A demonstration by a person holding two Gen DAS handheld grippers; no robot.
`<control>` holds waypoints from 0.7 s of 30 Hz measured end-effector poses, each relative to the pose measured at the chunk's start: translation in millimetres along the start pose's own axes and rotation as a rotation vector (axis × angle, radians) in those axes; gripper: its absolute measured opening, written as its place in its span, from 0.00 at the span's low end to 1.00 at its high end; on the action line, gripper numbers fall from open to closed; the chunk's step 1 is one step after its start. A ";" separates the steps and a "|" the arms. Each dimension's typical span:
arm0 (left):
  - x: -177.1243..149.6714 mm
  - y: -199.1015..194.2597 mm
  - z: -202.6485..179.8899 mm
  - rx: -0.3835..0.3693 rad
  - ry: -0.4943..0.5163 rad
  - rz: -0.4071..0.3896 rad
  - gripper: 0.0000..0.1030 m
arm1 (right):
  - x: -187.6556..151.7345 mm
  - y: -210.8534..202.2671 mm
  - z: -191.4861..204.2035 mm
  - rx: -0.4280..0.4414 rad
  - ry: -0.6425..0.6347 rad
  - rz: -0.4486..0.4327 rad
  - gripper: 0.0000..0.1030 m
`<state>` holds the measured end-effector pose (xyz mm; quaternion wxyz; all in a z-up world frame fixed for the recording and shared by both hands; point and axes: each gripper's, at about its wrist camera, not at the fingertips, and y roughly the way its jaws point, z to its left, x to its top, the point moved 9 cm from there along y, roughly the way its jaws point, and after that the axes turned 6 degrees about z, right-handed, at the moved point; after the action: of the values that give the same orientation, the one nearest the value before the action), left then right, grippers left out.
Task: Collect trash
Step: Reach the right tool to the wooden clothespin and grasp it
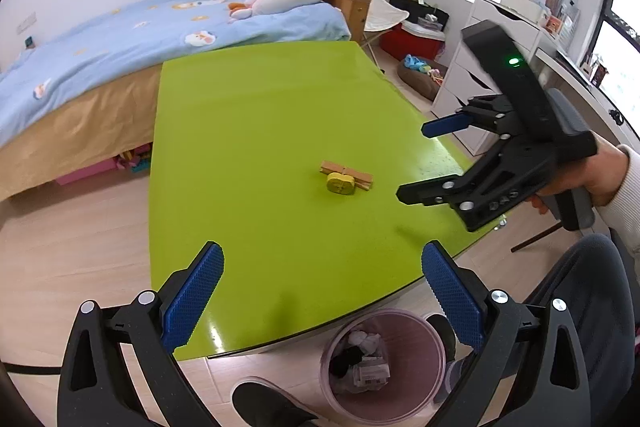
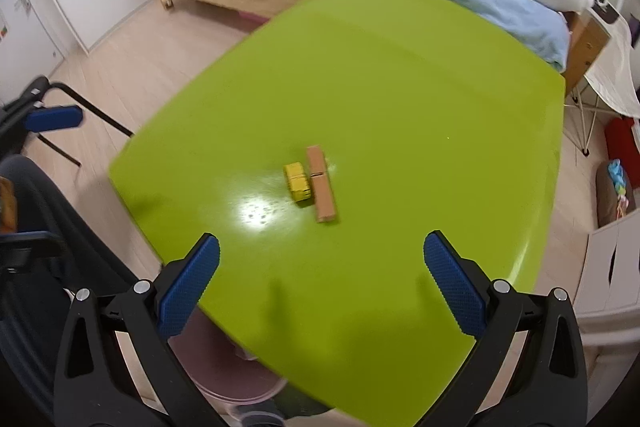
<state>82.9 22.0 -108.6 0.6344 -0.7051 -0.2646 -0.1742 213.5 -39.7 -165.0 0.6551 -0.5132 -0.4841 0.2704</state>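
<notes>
A small yellow crumpled piece (image 1: 340, 183) and a brown cardboard strip (image 1: 346, 174) lie touching on the green table (image 1: 256, 131). They also show in the right wrist view, the yellow piece (image 2: 297, 182) left of the strip (image 2: 321, 183). My left gripper (image 1: 322, 283) is open and empty above the table's near edge. My right gripper (image 2: 320, 267) is open and empty, held above the table short of the pieces; it shows in the left wrist view (image 1: 412, 159) to their right. A pink trash bin (image 1: 384, 367) with paper inside stands on the floor under the near edge.
A bed (image 1: 120, 39) with blue cover and plush toys stands behind the table. White drawers (image 1: 476, 83) and a desk are at the right. The person's legs (image 1: 580, 307) and shoes (image 1: 268, 407) are beside the bin. The table (image 2: 400, 75) fills the right wrist view.
</notes>
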 end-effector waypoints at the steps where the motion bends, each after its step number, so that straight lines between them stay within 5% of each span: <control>1: -0.5 0.9 1.1 -0.001 -0.004 0.001 0.93 | 2.0 5.3 0.1 0.003 -0.008 0.007 0.97; 3: -2.3 4.2 3.7 0.002 -0.010 0.009 0.93 | 4.9 14.3 0.7 0.016 -0.020 0.022 0.93; 8: -4.4 10.2 8.5 0.000 -0.024 0.022 0.93 | 7.3 37.8 3.3 0.009 -0.071 0.093 0.63; 15: -4.8 12.9 10.0 -0.010 -0.032 0.026 0.93 | 12.8 49.1 6.6 -0.002 -0.104 0.129 0.44; 21: -5.8 15.2 12.5 -0.013 -0.034 0.033 0.93 | 9.9 53.7 6.2 0.002 -0.106 0.147 0.17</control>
<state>86.2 32.6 -125.9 0.6278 -0.7164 -0.2627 -0.1535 219.3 -11.2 -211.7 0.6076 -0.5316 -0.4789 0.3449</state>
